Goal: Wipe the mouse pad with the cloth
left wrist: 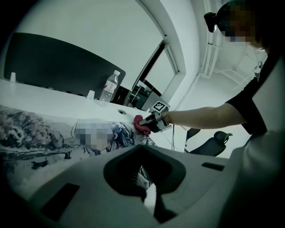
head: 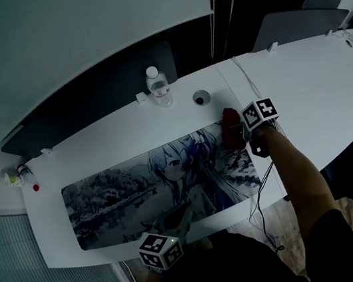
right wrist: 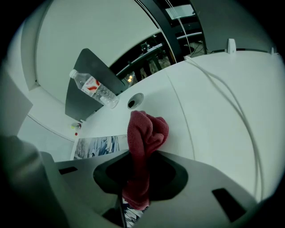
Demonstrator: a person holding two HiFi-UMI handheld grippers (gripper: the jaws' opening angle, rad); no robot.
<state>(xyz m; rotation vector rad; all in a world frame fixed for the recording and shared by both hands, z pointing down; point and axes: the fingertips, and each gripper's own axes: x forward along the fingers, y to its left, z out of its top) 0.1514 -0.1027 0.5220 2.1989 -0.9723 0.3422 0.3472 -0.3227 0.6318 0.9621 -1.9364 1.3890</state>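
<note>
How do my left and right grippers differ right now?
The right gripper has its tongs clamped on the red cloth; the left gripper tongs are empty. Right is at the right end of the mouse pad; left sits at its near edge. Both hang low over the desk.

One mouse pad (head: 138, 191), one cloth (head: 231, 127), one water bottle (head: 159, 87), one worktop (head: 310, 93), one chair (left wrist: 213, 141), and two tools: left tool (left wrist: 149, 193), right tool (right wrist: 131, 202).
</note>
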